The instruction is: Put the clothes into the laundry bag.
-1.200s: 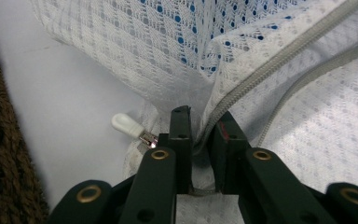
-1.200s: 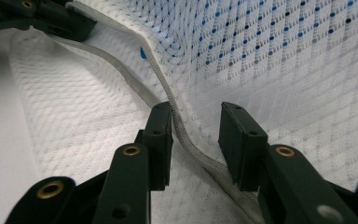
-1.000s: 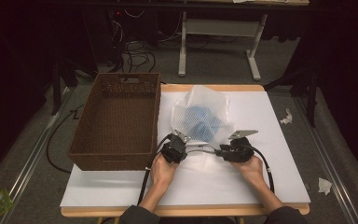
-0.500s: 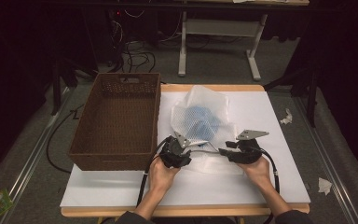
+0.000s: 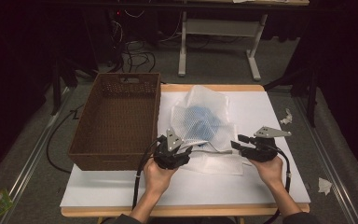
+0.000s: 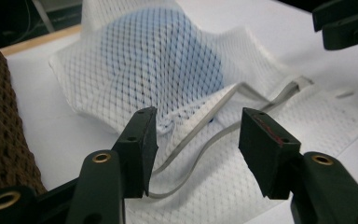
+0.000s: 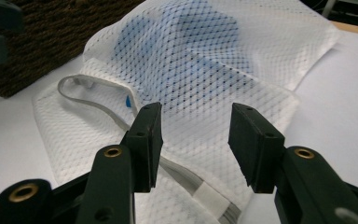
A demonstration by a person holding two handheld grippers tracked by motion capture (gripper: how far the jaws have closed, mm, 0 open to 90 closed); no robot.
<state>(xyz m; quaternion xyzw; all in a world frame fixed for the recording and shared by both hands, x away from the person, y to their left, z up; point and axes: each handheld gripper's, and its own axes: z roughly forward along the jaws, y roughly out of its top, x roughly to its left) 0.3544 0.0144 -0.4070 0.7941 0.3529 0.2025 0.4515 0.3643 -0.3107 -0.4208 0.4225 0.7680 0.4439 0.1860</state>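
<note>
High view: we see the left gripper (image 5: 185, 150) and the right gripper (image 5: 237, 142) held at either side of the near edge of a white mesh bag (image 5: 205, 121), which lies on the white table (image 5: 270, 186) just right of a brown basket (image 5: 116, 121). Both hands come up from the bottom edge, and the grippers point inward toward the bag.

Left gripper view: we find its jaws about half open, having just been widening, pads clear of everything. The bag's grey strap (image 6: 200, 135) loops across the mesh below the gap. A blue thing (image 6: 163, 60) shows through the mesh.

Right gripper view: we see these jaws parted rather wider, having just been closing a little, holding nothing, hovering over the mesh and the strap's flat end (image 7: 209, 196).
</note>
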